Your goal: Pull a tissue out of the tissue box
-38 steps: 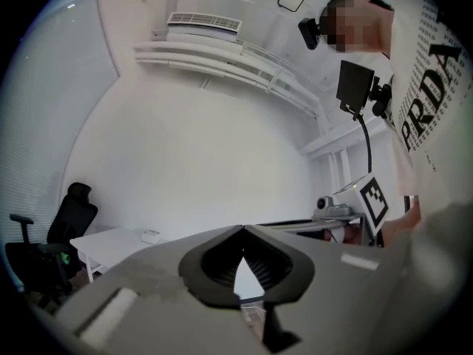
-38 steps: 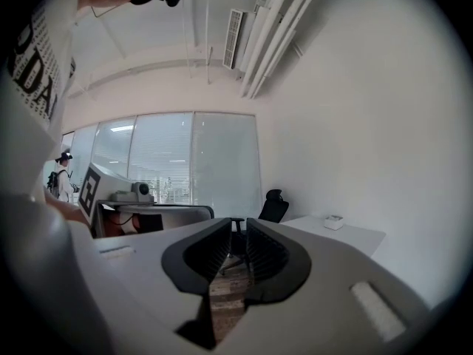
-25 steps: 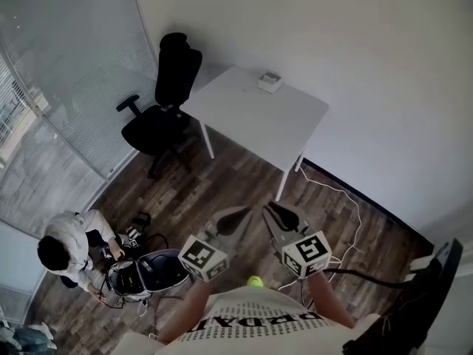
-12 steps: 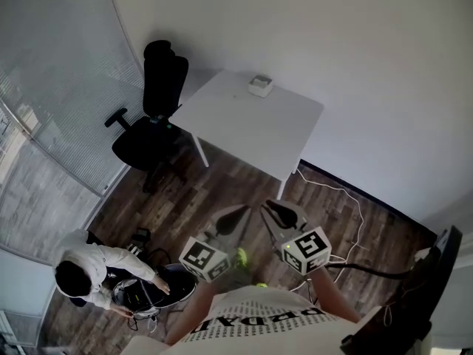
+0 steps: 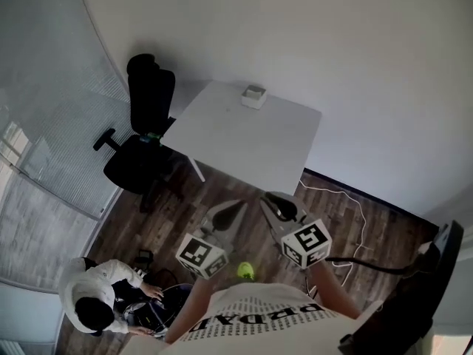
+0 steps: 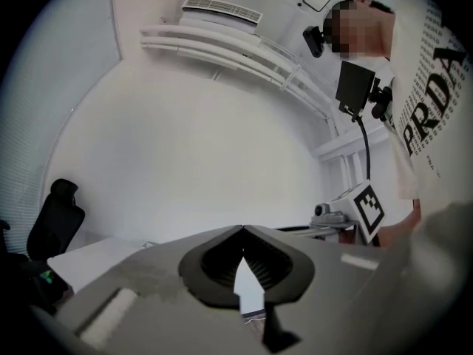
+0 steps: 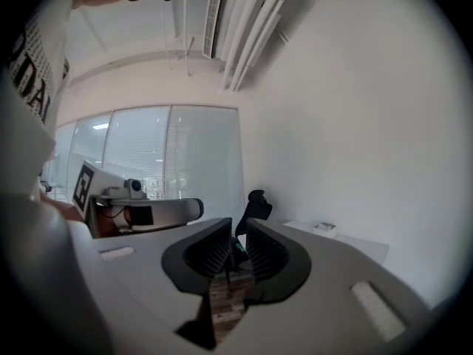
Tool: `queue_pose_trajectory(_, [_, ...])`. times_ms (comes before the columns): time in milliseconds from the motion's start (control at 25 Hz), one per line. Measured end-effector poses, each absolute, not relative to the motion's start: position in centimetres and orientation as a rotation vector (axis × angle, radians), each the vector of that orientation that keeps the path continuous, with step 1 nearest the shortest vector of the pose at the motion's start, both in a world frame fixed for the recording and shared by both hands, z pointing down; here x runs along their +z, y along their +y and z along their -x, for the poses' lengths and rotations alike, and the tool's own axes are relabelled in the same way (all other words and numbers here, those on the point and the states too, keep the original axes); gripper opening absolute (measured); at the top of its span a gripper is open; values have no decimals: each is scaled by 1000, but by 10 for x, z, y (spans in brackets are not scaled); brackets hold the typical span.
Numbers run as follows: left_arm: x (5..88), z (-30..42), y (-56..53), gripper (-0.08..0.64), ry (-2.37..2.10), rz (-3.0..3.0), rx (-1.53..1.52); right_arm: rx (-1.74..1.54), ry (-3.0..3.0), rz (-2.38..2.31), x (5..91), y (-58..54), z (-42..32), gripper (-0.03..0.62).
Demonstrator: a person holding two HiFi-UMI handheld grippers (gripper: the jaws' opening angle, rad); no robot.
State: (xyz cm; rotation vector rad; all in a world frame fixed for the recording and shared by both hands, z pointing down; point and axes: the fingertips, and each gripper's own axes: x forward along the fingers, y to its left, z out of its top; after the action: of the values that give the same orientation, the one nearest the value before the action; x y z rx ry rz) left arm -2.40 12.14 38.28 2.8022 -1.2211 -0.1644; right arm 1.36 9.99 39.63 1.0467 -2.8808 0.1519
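A small pale tissue box [image 5: 253,95] sits near the far edge of a white table [image 5: 244,135], close to the wall. Both grippers are held out over the wooden floor, well short of the table. The left gripper [image 5: 239,206] has its tips touching and nothing in it; in the left gripper view its jaws [image 6: 242,228] meet at the tip. The right gripper [image 5: 268,200] holds nothing, and a narrow gap shows between its fingertips [image 7: 238,224]. In the right gripper view the tissue box [image 7: 325,228] lies far ahead on the table [image 7: 362,248].
A black office chair [image 5: 144,117] stands left of the table, beside a glass partition [image 5: 44,124]. A person in white [image 5: 96,302] crouches over gear on the floor at lower left. A white cable [image 5: 347,202] trails along the floor right of the table. A dark stand [image 5: 429,287] is at the right edge.
Both grippers have travelled forward toward the table, which now sits nearer and more central in the head view. Their jaws look unchanged. The crouching person has shifted on the floor.
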Motion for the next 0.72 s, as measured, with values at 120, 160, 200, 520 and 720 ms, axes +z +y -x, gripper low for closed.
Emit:
queue_pose_trajectory(120, [378,34,97,2,-1191,-2834,-161,146,-2872,-1083,396,76,-4,57])
queue_pose_trajectory(160, [379,38,91,2,-1182,-2843,-156,142,-2867,-1095,396,69,-1,57])
queue_pose_trajectory(200, [380,41,85,2,-1175,-2852,-148,137,-2863,-1107,396,63,2,57])
queue_pose_trajectory(520, [376,58,40,2,-1153,-2866,-186,83,-2823,-1194,395,12,11,58])
queue_pose_trajectory(720, [378,51,12,2,-1156,-2877,-154,74,-2795,-1180,397,-20,4,59])
